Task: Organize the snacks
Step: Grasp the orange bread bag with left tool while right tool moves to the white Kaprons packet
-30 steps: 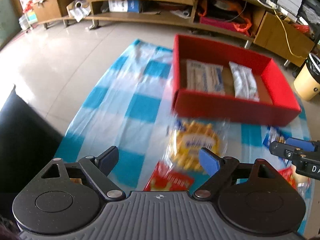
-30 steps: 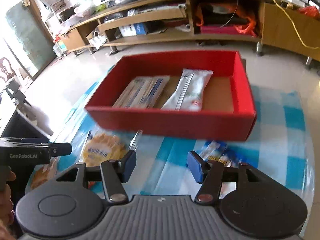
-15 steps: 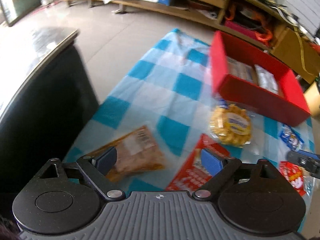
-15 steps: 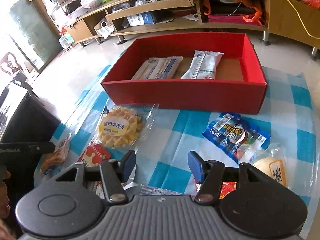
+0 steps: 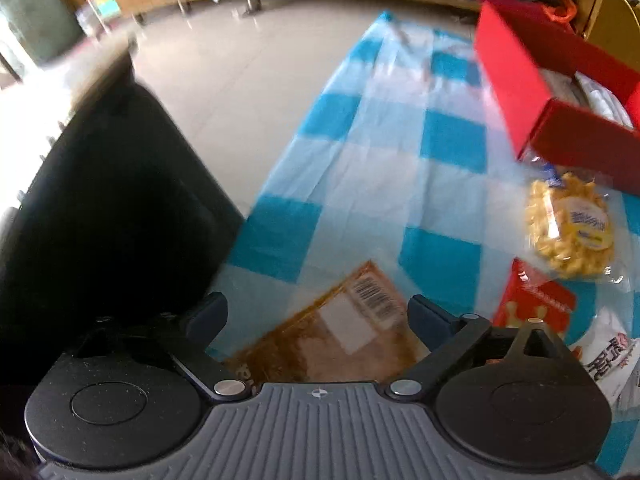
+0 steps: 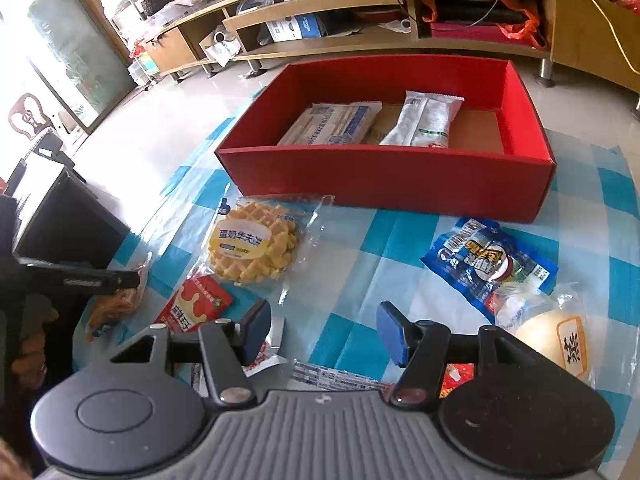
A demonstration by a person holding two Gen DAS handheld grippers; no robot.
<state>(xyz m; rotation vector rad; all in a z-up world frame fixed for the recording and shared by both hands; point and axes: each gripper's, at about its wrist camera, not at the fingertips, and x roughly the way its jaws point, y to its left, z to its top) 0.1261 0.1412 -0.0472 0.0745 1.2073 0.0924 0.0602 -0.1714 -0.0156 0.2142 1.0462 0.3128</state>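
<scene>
Left gripper (image 5: 316, 320): jaws spread wide, just been opening, straddling brown snack packet (image 5: 340, 336) without pressing it; likely sized for pickup. Packet lies flat on checked cloth (image 5: 360, 168), barcode up, near cloth edge.
Right gripper (image 6: 322, 330): part-open, empty, hovering over cloth, probably waiting.
Waffle pack (image 6: 256, 246), blue pack (image 6: 486, 262): loose, just before red box (image 6: 384, 178).
Box: two packets already inside, side by side.
</scene>
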